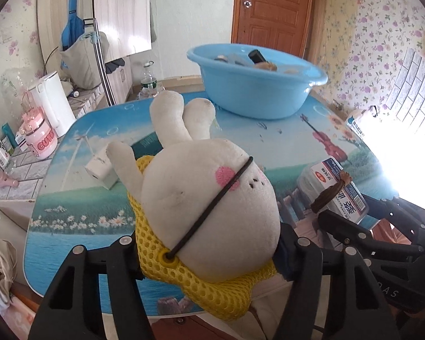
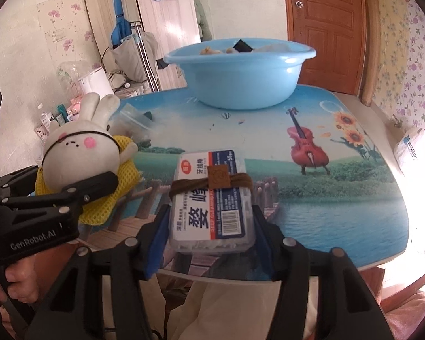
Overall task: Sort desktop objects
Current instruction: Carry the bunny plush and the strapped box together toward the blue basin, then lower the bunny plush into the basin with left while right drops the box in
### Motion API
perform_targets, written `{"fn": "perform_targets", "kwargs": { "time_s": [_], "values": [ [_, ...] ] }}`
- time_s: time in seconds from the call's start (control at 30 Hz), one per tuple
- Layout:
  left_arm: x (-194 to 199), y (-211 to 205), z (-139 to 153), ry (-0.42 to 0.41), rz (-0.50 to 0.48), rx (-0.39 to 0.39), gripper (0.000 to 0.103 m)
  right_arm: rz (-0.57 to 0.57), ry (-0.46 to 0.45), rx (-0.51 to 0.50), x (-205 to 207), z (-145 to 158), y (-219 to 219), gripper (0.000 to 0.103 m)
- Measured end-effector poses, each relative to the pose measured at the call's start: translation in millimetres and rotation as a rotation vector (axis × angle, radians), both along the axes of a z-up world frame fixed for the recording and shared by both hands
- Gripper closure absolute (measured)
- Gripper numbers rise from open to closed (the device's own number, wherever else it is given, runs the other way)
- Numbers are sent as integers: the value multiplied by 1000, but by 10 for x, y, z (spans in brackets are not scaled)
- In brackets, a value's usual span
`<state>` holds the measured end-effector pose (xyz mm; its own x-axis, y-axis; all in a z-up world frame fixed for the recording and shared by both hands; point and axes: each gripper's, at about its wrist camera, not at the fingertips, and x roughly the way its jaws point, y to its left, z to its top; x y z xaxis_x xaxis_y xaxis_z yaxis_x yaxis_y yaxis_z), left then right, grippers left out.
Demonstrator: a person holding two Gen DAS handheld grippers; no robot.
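My left gripper is shut on a white plush rabbit in a yellow mesh top and holds it above the table's near edge; the rabbit also shows in the right wrist view. My right gripper is shut on a clear floss-pick box with a brown cord bracelet lying across it. The box also shows in the left wrist view. A blue basin with several items in it stands at the table's far side and shows in the right wrist view too.
A small white box lies on the picture-printed table at the left. A clear bag lies behind the rabbit. A low side counter with a kettle, a pink bottle and cartons stands to the left. A wooden door is behind the basin.
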<state>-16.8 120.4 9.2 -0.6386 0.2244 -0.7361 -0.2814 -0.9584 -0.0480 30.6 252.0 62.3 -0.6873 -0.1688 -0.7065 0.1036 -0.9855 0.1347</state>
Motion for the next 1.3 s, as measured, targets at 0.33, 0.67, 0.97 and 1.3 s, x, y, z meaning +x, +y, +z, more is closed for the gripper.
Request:
{"fn": "perform_targets", "kwargs": {
  "time_s": [0.33, 0.67, 0.97, 1.3],
  "values": [
    [-137, -49, 538, 116, 10, 34, 38, -7, 101, -34, -109, 412, 159, 49],
    [-779, 207, 844, 174, -52, 32, 38, -7, 212, -36, -604, 834, 240, 49],
    [-1571, 501, 789, 143, -106, 43, 36, -141, 248, -26, -1311, 1029, 288, 49],
    [-1983, 607, 694, 122, -158, 0, 19, -226, 184, -77, -1555, 760, 416, 49]
  ]
}}
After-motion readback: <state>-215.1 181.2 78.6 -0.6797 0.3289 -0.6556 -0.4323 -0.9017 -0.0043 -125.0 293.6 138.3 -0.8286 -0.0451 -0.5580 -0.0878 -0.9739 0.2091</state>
